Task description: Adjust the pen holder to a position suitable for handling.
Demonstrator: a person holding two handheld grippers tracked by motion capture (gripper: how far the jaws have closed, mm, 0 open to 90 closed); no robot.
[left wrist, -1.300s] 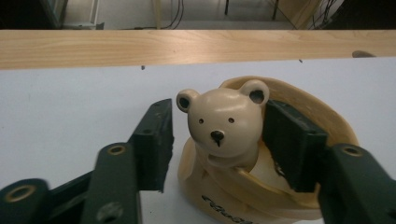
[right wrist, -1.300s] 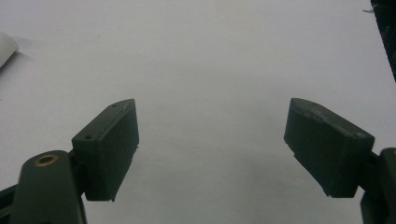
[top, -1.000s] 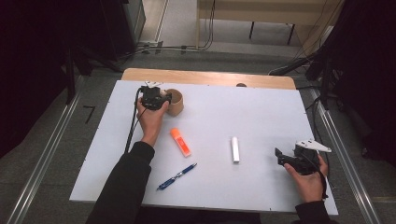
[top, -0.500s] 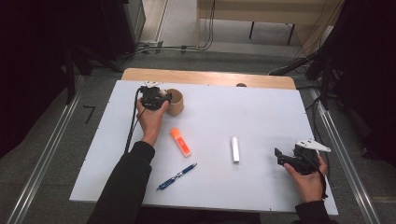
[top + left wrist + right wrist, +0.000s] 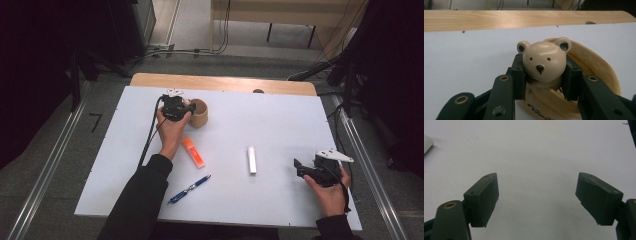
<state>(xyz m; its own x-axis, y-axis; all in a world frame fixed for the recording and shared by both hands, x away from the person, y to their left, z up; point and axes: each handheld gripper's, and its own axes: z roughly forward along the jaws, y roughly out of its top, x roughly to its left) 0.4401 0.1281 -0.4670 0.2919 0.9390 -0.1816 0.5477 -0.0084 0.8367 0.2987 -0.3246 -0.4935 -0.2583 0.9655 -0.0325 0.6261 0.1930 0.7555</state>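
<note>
Up at the far left of the white table, the left gripper has its two black pads clamped on either side of a cream bear head, one pad against each cheek; the jaws stand partly closed, as wide as that head; the head has round ears, two dot eyes and a dark nose, and it sits on the rim of a pale wooden cup; from above, the cup stands just beside the left gripper, near the table's far edge; dark printed letters run along the cup's lower wall, cut off by the jaw and too partial to read; the right gripper rests low over bare table at the near right, its pads wide apart with nothing between them or touching them; seen from above, the right gripper lies well apart from the cup; between the two hands lie an orange marker, a blue pen and a white stick, none bearing writing I can make out.
</note>
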